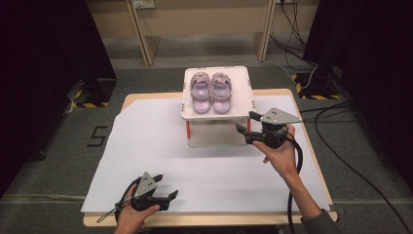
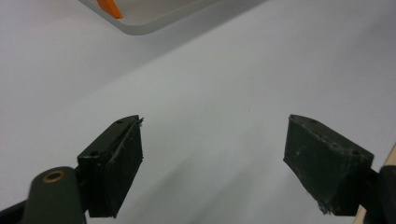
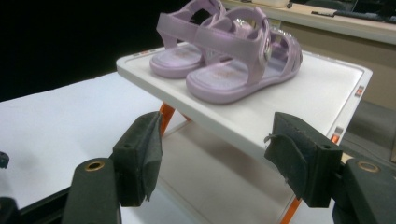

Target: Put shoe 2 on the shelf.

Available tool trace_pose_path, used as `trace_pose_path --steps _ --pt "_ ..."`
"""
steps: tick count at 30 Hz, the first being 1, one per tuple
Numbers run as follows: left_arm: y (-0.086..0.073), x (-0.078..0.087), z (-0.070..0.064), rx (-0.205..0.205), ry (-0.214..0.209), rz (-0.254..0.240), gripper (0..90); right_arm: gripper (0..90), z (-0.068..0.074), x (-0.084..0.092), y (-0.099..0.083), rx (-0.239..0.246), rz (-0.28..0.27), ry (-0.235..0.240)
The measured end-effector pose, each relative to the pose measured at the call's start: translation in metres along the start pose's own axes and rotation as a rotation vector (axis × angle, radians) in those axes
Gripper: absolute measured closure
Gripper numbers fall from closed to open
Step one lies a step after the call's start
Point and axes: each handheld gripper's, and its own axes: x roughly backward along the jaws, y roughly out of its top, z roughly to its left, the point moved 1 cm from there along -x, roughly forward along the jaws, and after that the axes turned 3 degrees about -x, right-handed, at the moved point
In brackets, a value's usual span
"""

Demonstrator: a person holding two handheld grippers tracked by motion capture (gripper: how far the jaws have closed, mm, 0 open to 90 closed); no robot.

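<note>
High view: pair of lilac sandals (image 1: 211, 91) on the white two-tier rack (image 1: 242, 110), 12 o'clock on the table (image 1: 146, 161). Right gripper (image 1: 246, 124) at rack's 4 o'clock corner, jaws apart, empty. Left gripper (image 1: 165, 187) at 7 o'clock, jaws apart.

Left gripper view: jaws wide over bare white surface, rack edge at 11 o'clock.

Right gripper view: jaws apart around the rack's front rim, not touching; sandals (image 3: 224, 51) at 12 o'clock.

Pair of lilac strapped sandals (image 1: 211, 91), upright, soles down, side by side and touching, toes pointing away from the person. Both sit on the upper deck of the white two-tier shelf (image 1: 195, 113), near its centre.
</note>
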Motion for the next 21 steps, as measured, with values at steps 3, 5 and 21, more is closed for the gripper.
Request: trace_pose_path --steps 3,5,21 --pt "0.0 0.0 0.0 0.002 0.001 -0.004 18.8 34.7 0.001 0.003 -0.007 -0.01 0.01 -0.001" --pt "0.0 0.001 0.0 0.002 0.0 -0.004 18.8 34.5 0.001 0.003 -0.008 -0.002 0.007 0.0" --pt "-0.001 0.004 0.0 0.008 0.003 -0.009 18.8 31.1 0.021 0.01 -0.047 -0.045 0.001 0.048"
